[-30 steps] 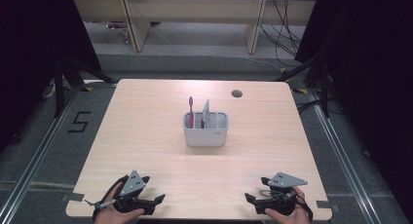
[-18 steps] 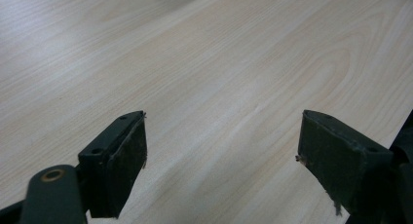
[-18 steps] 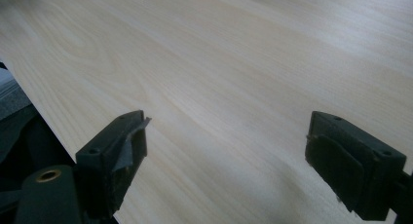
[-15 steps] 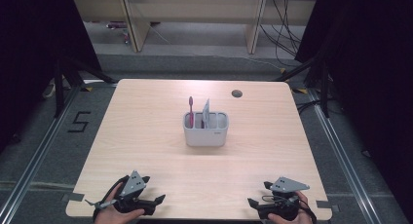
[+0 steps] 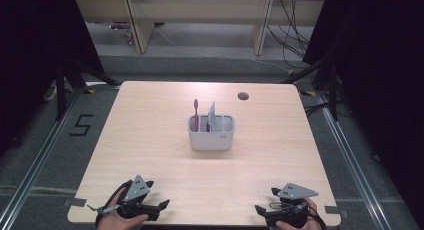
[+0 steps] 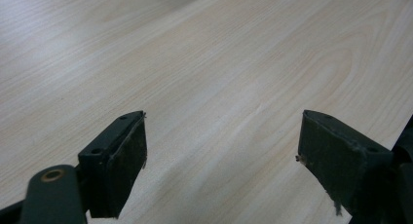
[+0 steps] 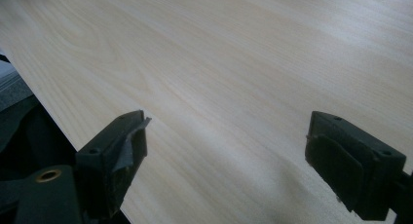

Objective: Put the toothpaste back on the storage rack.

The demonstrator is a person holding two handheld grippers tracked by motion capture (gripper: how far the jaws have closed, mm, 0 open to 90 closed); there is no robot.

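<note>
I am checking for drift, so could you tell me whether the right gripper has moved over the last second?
Yes. The right gripper has slid back toward the near edge of the light wooden table, away from the white plastic caddy.

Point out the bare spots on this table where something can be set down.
Bare wood runs between the holder and the left gripper and right gripper at the near edge, both open. Either side of the holder out to the table edges is also free. Behind it, only the round hole interrupts. The holder itself carries a toothbrush.
</note>
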